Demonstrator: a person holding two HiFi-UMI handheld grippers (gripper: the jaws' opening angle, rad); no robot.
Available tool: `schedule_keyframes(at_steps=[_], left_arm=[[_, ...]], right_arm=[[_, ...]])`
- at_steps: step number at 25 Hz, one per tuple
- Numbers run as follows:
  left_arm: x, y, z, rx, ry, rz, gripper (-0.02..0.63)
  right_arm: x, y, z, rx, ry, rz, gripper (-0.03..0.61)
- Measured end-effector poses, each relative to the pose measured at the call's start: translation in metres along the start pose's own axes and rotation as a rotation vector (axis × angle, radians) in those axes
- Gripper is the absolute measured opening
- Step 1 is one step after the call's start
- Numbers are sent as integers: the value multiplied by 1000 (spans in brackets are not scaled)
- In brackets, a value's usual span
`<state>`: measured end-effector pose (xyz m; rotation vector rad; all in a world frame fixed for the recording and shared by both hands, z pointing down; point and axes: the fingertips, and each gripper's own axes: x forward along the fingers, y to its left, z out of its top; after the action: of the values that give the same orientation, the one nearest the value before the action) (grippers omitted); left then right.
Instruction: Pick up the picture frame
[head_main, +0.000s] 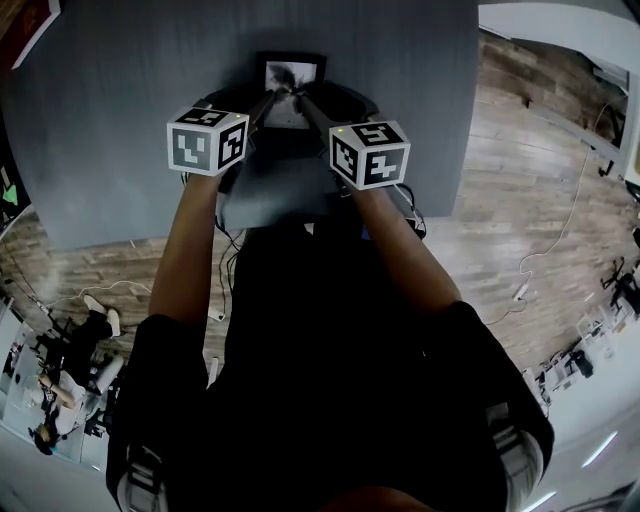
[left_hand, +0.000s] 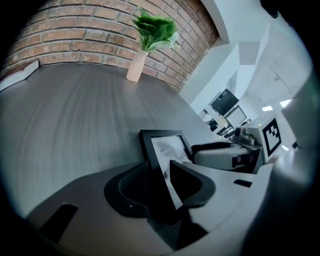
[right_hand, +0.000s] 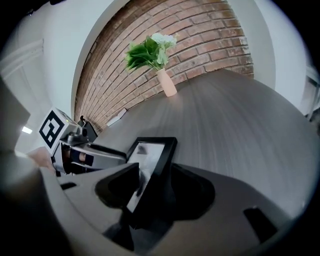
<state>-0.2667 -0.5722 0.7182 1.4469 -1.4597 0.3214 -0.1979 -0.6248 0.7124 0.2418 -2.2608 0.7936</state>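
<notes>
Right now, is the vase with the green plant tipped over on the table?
No, the vase stands upright on the table, close to the brick wall.

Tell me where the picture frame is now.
The picture frame is top centre in the head view, over the grey table, clamped on either side by the left gripper and right gripper.

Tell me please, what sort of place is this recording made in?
Probably an indoor workroom or lab, dressed a little like a home. A grey table stands before a brick wall with a vase of greenery on it. Dark screens show farther back, over a wooden floor.
</notes>
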Motion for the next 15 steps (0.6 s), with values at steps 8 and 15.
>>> schedule_keyframes(at_steps=[8,15], left_arm=[[3,-2,-3,-21,-8,9,114],[-26,12,-13,-28,-28,36,89]], right_arm=[[-1,-2,-6,-32,19,-34,150],[1,27,-7,-61,15,-82,112]])
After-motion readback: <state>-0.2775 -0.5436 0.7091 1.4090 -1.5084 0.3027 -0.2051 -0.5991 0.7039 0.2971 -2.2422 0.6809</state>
